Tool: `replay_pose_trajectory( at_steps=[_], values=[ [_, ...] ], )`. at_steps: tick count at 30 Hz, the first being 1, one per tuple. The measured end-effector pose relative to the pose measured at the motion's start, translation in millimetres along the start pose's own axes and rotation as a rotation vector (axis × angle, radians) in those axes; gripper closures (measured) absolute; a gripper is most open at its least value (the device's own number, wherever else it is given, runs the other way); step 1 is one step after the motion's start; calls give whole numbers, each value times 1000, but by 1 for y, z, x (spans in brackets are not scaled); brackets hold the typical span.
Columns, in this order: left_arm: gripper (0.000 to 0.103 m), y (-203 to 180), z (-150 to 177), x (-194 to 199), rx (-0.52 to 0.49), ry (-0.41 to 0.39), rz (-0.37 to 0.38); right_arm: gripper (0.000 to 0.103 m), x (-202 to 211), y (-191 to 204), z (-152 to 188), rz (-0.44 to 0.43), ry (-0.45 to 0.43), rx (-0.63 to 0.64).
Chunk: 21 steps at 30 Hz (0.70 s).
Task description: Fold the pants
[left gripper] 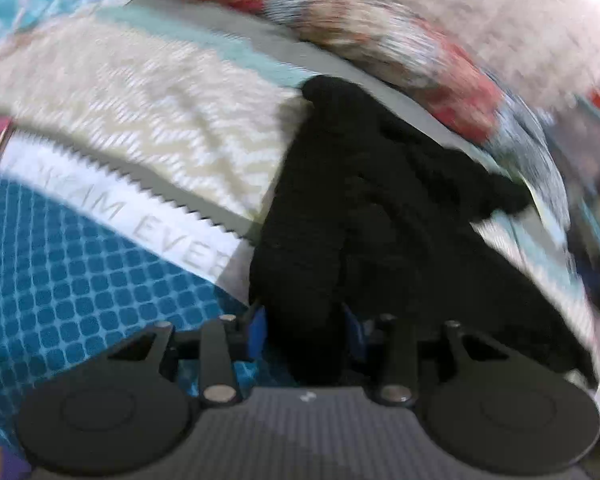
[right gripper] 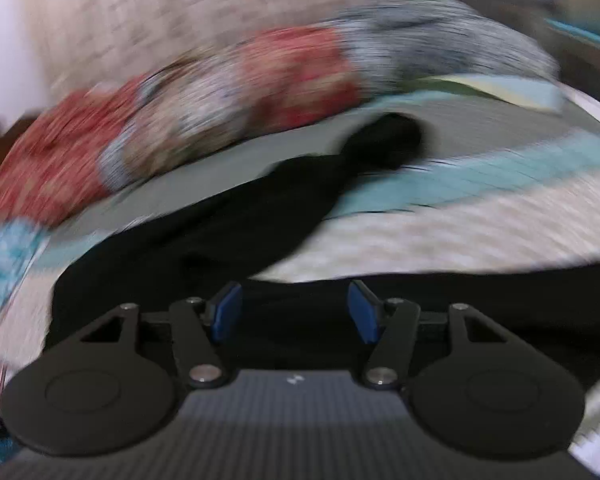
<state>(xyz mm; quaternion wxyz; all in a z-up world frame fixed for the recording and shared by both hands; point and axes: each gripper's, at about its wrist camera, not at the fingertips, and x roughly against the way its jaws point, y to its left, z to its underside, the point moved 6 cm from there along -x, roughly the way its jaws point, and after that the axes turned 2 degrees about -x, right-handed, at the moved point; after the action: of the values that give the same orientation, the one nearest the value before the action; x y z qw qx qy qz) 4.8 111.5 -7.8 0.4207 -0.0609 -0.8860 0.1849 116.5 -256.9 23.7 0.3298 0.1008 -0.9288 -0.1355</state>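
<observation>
Black pants (left gripper: pixel 380 208) lie crumpled across the bed, running from the far middle down to the near edge of the left wrist view. My left gripper (left gripper: pixel 306 330) is shut on a thick bunch of this black cloth, which fills the gap between its blue pads (left gripper: pixel 258 332). In the blurred right wrist view the pants (right gripper: pixel 228 232) stretch from the far centre to just under the gripper. My right gripper (right gripper: pixel 296 312) stands open above the black cloth, blue pads (right gripper: pixel 226 312) well apart and pressing on nothing.
The bedspread (left gripper: pixel 140 112) is cream with a zigzag pattern, a pale teal band and a blue checked part (left gripper: pixel 60 280) with grey lettering. A bundled red and grey patterned quilt (left gripper: pixel 380 32) lies along the far side, also seen as the quilt (right gripper: pixel 220 96) by the wall.
</observation>
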Motion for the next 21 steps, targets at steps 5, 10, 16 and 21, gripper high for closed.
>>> replay_pose_trajectory(
  at_steps=[5, 10, 16, 21],
  values=[
    [22, 19, -29, 51, -66, -138, -19, 42, -14, 12, -27, -4, -49, 77],
    [24, 54, -108, 44, 1, -276, -84, 42, -31, -65, -70, 146, -137, -63],
    [24, 45, -180, -85, -109, -200, -120, 42, -72, -156, -105, 237, -137, -295],
    [10, 10, -197, -160, -70, -107, 24, 41, -128, -190, -121, 196, -78, -488]
  ],
)
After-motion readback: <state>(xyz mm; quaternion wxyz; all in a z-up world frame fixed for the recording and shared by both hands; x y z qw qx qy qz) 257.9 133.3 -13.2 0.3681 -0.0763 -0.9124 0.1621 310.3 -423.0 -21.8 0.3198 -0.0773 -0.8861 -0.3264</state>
